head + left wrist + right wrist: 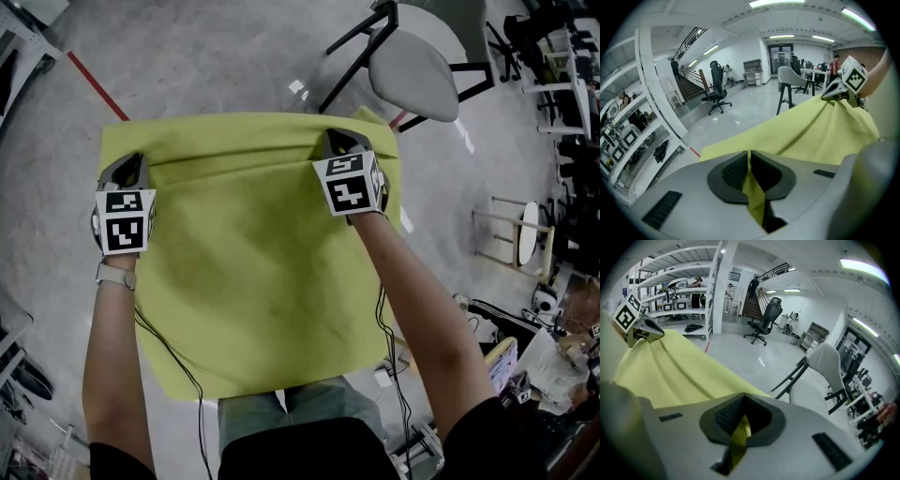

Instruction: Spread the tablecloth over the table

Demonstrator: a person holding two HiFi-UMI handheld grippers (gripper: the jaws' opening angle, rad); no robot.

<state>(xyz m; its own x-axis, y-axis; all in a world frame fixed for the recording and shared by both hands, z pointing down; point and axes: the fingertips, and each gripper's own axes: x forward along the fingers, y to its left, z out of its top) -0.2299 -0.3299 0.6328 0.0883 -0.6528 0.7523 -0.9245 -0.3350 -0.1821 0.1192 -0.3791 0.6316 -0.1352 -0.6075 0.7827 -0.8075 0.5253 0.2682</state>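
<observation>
A red line (94,82) is running across the grey floor (216,52) on my far left. Next to it I am holding out my left gripper (131,164). Its jaws are squeezing tight on the top edge of the yellow-green tablecloth (253,272), close to the cloth's left corner. A thin bit of cloth is sticking through between the dark pads (733,171). The cube with black and white squares (124,223) is sitting on that gripper, just above the watch band (116,276) on my wrist. The tablecloth is hanging in the air between my two grippers. It is spreading wide in front of me, and its bottom edge is hanging down by my legs. A long fold is running across the cloth just under the top edge. My right gripper (337,142) is pinching the same top edge near the right corner. Its jaws are shut hard on a little strip of cloth. Past that corner, a grey chair (412,64) with black legs is standing on the floor.
</observation>
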